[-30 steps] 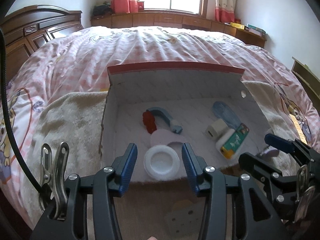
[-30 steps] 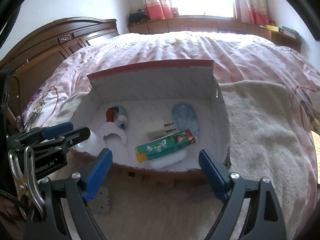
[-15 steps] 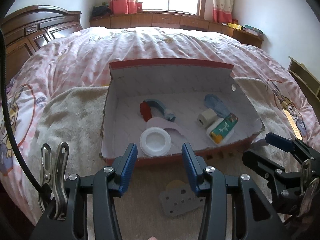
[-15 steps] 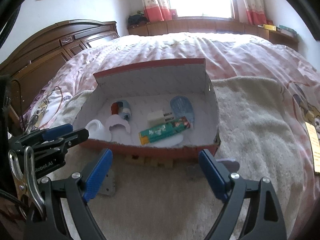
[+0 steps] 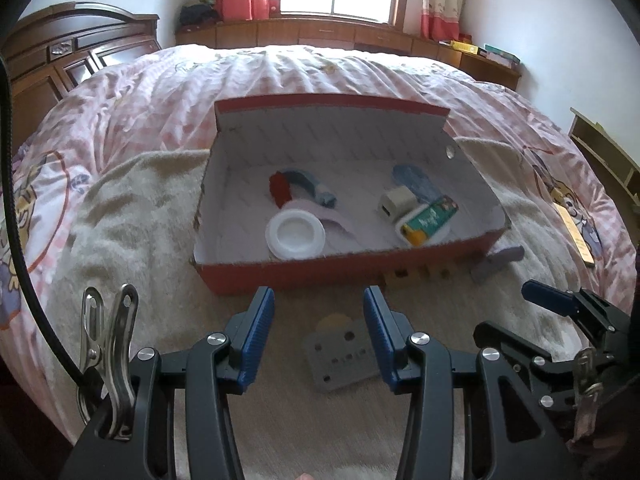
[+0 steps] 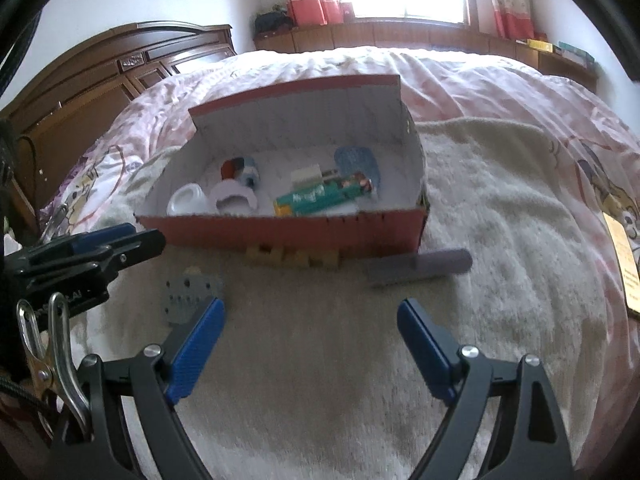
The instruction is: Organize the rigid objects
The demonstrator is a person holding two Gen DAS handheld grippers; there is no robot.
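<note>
box: red cardboard box (image 5: 320, 276) sat on the cream towel (image 5: 120, 216) on the bed, lid flap up at the back, top open toward me.
already in box: I counted about 7 items inside. White round lid (image 5: 295, 234) front left, pale pink curved piece (image 5: 340, 226) just behind it, red piece (image 5: 280, 189) touching a blue curved piece (image 5: 308, 184) farther back.
already in box, right side: white plug adapter (image 5: 398, 202), blue oval item (image 5: 414, 180) behind it, green tube box (image 5: 430, 220) lying flat near the front wall.
still outside: grey perforated plate (image 5: 344, 354) lay on the towel in front of the box, right under my left gripper, with a yellowish piece (image 5: 334, 320) touching its far edge.
still outside, front wall: tan notched wooden block (image 6: 294, 257) sat against the box's front wall, and a purple-grey stick (image 6: 420, 268) lay just beside the front right corner.
progress: my judgement was well over half done, 4 loose pieces left on the towel.
left gripper: my left gripper (image 5: 319, 336) was partly open and empty, nothing between the pads, hovering just above the grey plate.
right gripper: my right gripper (image 6: 312, 344) was spread wide and empty, over bare towel, short of the purple-grey stick.
next likely: grey plate for the left, stick for the right; that was only a guess from where each one pointed.
risk: flat plate on soft towel looked hard to pinch by its edge.
unclear: couldn't tell if the yellowish piece was part of the plate or separate.
</note>
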